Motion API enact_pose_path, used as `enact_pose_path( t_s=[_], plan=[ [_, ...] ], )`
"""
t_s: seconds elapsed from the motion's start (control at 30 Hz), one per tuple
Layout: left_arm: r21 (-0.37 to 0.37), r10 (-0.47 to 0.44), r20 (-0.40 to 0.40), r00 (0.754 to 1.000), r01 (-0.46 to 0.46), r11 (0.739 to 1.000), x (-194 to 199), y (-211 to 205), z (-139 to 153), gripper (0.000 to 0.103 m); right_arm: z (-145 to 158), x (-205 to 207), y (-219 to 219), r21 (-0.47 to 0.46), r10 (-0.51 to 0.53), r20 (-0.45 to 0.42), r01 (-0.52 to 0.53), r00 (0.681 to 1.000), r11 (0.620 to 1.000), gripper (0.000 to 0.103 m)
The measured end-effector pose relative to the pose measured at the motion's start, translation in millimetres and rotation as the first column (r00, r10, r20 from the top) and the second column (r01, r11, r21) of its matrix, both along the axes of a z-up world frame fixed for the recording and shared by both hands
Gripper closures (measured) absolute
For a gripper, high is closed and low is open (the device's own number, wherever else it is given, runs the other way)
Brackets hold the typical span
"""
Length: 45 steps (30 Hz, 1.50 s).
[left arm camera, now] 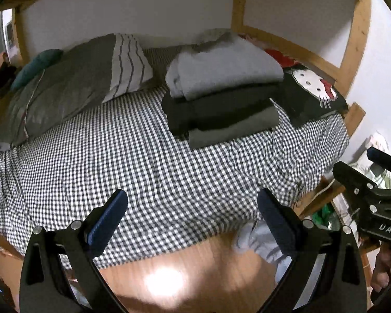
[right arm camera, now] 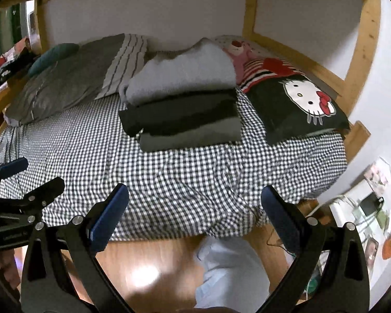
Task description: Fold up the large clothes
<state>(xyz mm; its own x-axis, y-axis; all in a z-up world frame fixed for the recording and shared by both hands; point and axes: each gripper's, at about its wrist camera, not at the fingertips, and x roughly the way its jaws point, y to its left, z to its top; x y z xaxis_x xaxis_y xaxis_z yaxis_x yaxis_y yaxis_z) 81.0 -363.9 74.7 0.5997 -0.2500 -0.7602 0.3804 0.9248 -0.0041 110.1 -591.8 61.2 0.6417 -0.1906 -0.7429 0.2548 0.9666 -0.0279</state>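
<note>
A stack of folded clothes rests on the checkered bed, with a light grey piece on top, black in the middle and grey beneath. A pale blue-white garment lies below the bed's front edge, by the wooden side. My left gripper is open and empty, hovering over the near edge of the bed. My right gripper is open and empty too, to the right of the left one. The right gripper also shows at the left wrist view's right edge.
A grey pillow with a striped end lies at the bed's back left. A black cartoon-cat cushion sits at the back right. A wooden bunk frame surrounds the bed. Clutter stands at the far right.
</note>
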Motion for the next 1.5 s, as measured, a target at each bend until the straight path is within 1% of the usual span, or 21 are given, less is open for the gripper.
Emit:
enact_pose_path(
  t_s=[0.07,0.2,0.3,0.37,0.43,0.6,1.07,1.2,1.3,1.5],
  plan=[
    [0.012,-0.003,-0.01,1.0,0.003,1.0,-11.2,-3.2,-2.3,0.005,-0.5,-12.7,-0.2,0.001,0.002,0.001,-0.002,1.0,1.0,0.003],
    [0.029,-0.023,-0.004,1.0,0.023,0.999,-32.1,-11.5,-2.4,0.005,1.5,-29.2,1.1,-0.002,0.009,0.006,-0.009,1.0,1.0,0.003],
    [0.032,-0.025,0.009,1.0,0.024,0.999,-42.9,-14.2,1.9,0.005,6.8,-36.9,1.8,-0.006,0.015,0.021,-0.015,1.0,1.0,0.003],
    [0.017,-0.024,0.017,1.0,0.023,1.0,-47.5,-13.4,5.8,0.005,10.9,-41.7,2.5,-0.006,0.021,0.035,-0.021,0.999,1.0,0.003],
    [-0.008,-0.019,0.013,1.0,0.019,1.0,-48.2,-10.8,8.6,0.005,14.0,-43.6,2.3,0.0,0.023,0.047,-0.023,0.999,1.0,0.003],
    [0.016,-0.013,0.016,1.0,0.012,1.0,-48.6,-11.5,7.1,0.005,16.0,-45.1,3.3,-0.003,0.016,0.061,-0.016,0.998,1.0,0.003],
    [0.016,0.005,0.033,0.999,-0.006,1.0,-44.7,-9.3,4.5,0.005,14.0,-41.2,9.6,-0.011,0.047,0.056,-0.046,0.997,0.999,0.003],
    [0.017,0.0,0.038,0.999,-0.001,1.0,-45.3,-10.2,4.6,0.005,12.8,-40.1,12.4,-0.014,0.06,0.052,-0.059,0.997,0.998,0.003],
    [0.004,-0.013,0.046,0.999,0.013,1.0,-47.2,-9.9,4.9,0.005,12.5,-39.0,11.0,-0.006,0.062,0.053,-0.062,0.997,0.998,0.003],
    [0.01,-0.011,0.044,0.999,0.011,1.0,-46.6,-10.5,3.1,0.006,11.7,-38.5,12.7,-0.002,0.069,0.053,-0.069,0.996,0.998,0.003]
  ],
)
